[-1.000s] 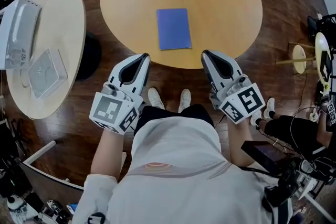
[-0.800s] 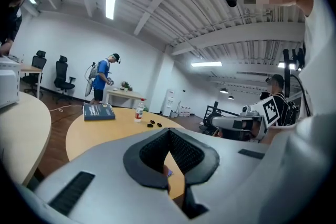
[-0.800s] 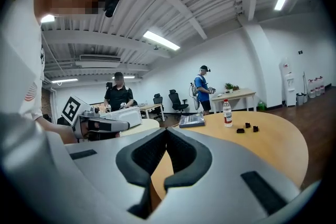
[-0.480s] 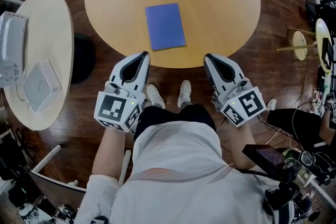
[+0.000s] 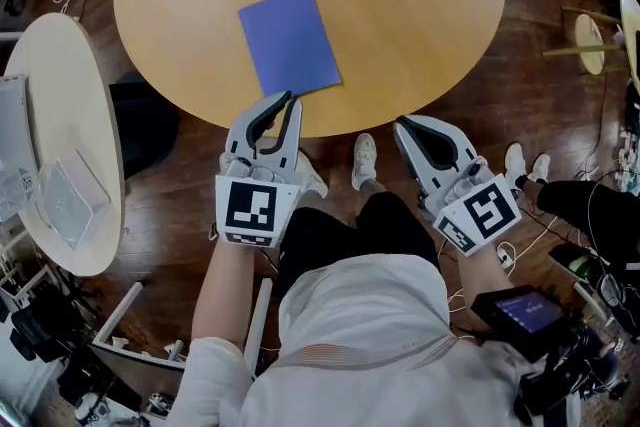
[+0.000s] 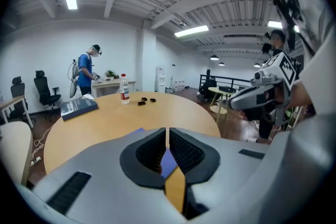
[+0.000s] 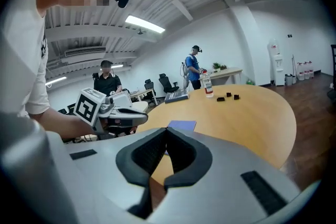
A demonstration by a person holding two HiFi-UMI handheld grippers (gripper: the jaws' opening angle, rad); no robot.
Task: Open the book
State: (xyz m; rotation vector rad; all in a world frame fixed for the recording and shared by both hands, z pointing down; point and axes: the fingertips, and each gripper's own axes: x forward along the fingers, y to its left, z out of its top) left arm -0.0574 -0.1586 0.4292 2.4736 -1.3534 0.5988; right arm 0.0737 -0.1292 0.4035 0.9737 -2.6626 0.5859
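Blue thin book [image 5: 289, 42] lies closed on round wooden table [image 5: 420, 5]; left gripper [image 5: 288, 98] just beside its near edge, jaws together, empty; right gripper [image 5: 402, 123] same, off the table.

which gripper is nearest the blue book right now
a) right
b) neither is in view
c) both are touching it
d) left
d: in the head view the left gripper points at the near corner of the closed blue book, while the right gripper sits farther off to the side by the edge of the table.

Left claw [image 5: 288, 98] advanced over table [image 5: 420, 15] edge, tips now just beside near corner of blue book [image 5: 288, 40].
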